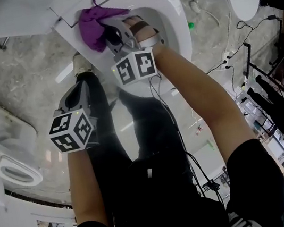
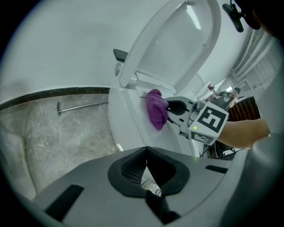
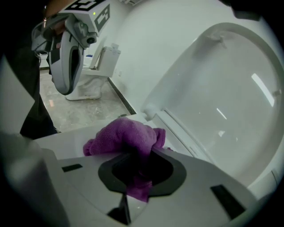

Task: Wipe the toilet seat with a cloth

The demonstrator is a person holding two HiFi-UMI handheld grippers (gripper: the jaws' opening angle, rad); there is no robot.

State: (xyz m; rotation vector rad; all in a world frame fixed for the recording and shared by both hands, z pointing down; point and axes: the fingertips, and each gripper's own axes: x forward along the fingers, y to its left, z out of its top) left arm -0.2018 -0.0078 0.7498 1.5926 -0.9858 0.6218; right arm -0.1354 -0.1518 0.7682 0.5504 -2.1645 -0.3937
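On the seat (image 1: 175, 15) — cloth (image 1: 96, 26) pinched by right hand-held gripper (image 3: 137, 170) (left one (image 2: 146, 162) pressed together, own view)

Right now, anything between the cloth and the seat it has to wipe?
Nothing visible. The purple cloth, clamped in the right hand-held gripper, already rests on the white top of the toilet by the hinge, with the lid raised clear. The left hand-held gripper is shut, empty and off to the side.

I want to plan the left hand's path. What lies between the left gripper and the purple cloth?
In the left gripper view, only the bare white toilet surface lies between the left gripper, fingers shut and empty, and the purple cloth.
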